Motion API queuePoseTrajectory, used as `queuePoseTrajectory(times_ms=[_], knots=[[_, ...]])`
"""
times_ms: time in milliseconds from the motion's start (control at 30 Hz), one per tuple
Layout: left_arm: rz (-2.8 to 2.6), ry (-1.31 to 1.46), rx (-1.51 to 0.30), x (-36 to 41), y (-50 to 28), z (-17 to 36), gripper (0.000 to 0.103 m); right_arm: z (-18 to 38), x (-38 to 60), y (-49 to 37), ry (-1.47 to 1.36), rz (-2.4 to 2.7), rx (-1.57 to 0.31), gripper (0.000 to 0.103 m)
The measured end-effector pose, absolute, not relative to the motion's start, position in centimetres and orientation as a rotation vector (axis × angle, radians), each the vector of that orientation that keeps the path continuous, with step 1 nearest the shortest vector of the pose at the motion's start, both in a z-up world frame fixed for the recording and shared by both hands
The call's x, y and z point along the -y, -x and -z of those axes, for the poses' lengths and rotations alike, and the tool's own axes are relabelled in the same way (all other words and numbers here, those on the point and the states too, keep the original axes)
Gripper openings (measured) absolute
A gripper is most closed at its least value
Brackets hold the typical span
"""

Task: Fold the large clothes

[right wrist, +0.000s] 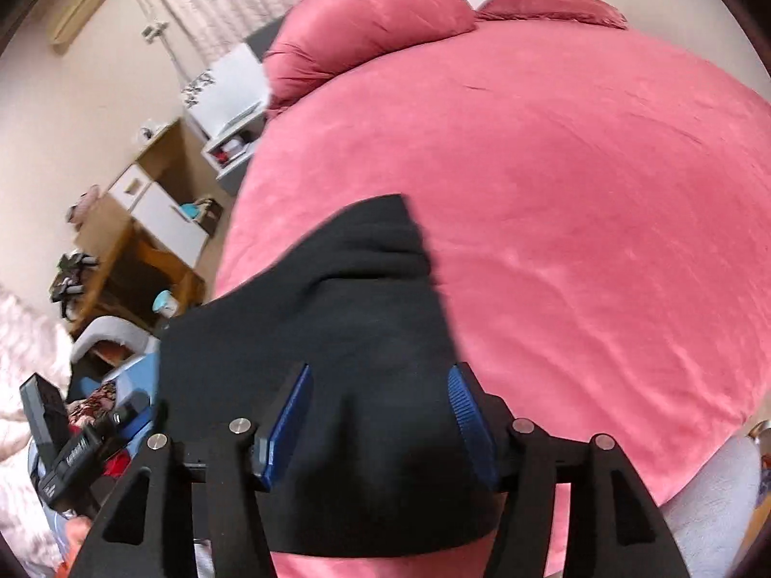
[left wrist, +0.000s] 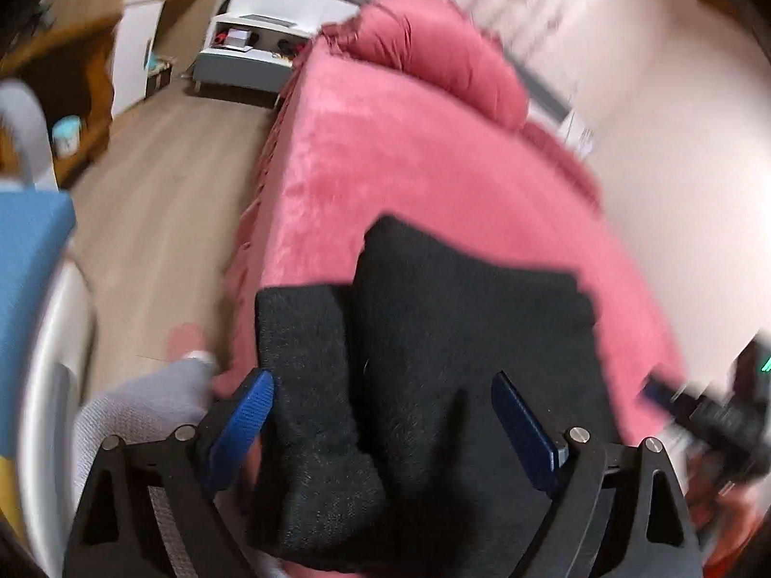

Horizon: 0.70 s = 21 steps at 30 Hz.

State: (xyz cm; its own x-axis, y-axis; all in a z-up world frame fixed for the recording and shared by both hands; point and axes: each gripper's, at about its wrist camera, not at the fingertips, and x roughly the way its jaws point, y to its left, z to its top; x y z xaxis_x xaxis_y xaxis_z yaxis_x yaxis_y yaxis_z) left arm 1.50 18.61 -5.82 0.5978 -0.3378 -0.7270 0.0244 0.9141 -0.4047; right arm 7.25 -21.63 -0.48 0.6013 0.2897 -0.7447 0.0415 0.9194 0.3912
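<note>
A black knit garment [left wrist: 433, 327] lies on the near corner of a pink bed [left wrist: 385, 154], one thick folded part hanging over the bed's edge. My left gripper [left wrist: 383, 397] is open, its blue fingers [left wrist: 241, 424] standing wide on either side of the fabric. In the right wrist view the same black garment [right wrist: 347, 318] lies over the bed's near left edge. My right gripper [right wrist: 380, 414] is open too, its blue fingers [right wrist: 284, 428] straddling the cloth. The other gripper shows at the right edge of the left view [left wrist: 713, 414] and at the lower left of the right view [right wrist: 67, 443].
Pink pillows [right wrist: 366, 29] lie at the head of the bed [right wrist: 578, 192]. A wooden floor [left wrist: 159, 221] runs along the left side, with a white nightstand [left wrist: 245, 48], a wooden desk [right wrist: 130, 250] and a blue and white basket [left wrist: 29, 260]. My grey-trousered leg [left wrist: 144, 400] stands by the bed.
</note>
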Motion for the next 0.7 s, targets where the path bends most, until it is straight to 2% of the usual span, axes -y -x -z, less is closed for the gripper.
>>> queuePoseTrajectory(times_ms=[100, 133, 167, 200, 233, 367, 467, 533, 700], knots=[[0.217, 0.422, -0.950, -18.8, -1.8, 6.3, 0.091, 0.4, 23.0, -9.5, -0.355, -0.177, -0.870, 0.056], [0.226, 0.459, -0.946, -19.2, -1.7, 6.2, 0.091, 0.8, 23.3, -10.7, -0.330, -0.187, -0.881, 0.051], [0.235, 0.482, -0.933, -19.5, -1.6, 5.9, 0.091, 1.4, 23.2, -12.1, -0.297, -0.204, -0.907, 0.040], [0.248, 0.497, -0.920, -19.7, -1.3, 5.5, 0.090, 2.0, 22.5, -13.4, -0.246, -0.226, -0.934, 0.033], [0.261, 0.502, -0.908, -19.8, -1.2, 5.0, 0.088, 2.4, 22.2, -14.3, -0.201, -0.228, -0.944, 0.030], [0.243, 0.464, -0.962, -19.5, -1.9, 4.6, 0.087, 3.6, 22.4, -17.6, -0.150, -0.295, -0.959, 0.030], [0.230, 0.425, -1.019, -18.6, -2.3, 5.7, 0.091, 4.2, 22.2, -18.2, -0.129, -0.379, -0.948, 0.030], [0.229, 0.421, -1.031, -18.1, -2.5, 6.0, 0.095, 4.8, 22.0, -18.1, -0.087, -0.420, -0.934, 0.030], [0.260, 0.455, -1.006, -18.7, -1.7, 5.4, 0.095, 4.5, 23.2, -17.3, -0.119, -0.491, -0.931, 0.030]])
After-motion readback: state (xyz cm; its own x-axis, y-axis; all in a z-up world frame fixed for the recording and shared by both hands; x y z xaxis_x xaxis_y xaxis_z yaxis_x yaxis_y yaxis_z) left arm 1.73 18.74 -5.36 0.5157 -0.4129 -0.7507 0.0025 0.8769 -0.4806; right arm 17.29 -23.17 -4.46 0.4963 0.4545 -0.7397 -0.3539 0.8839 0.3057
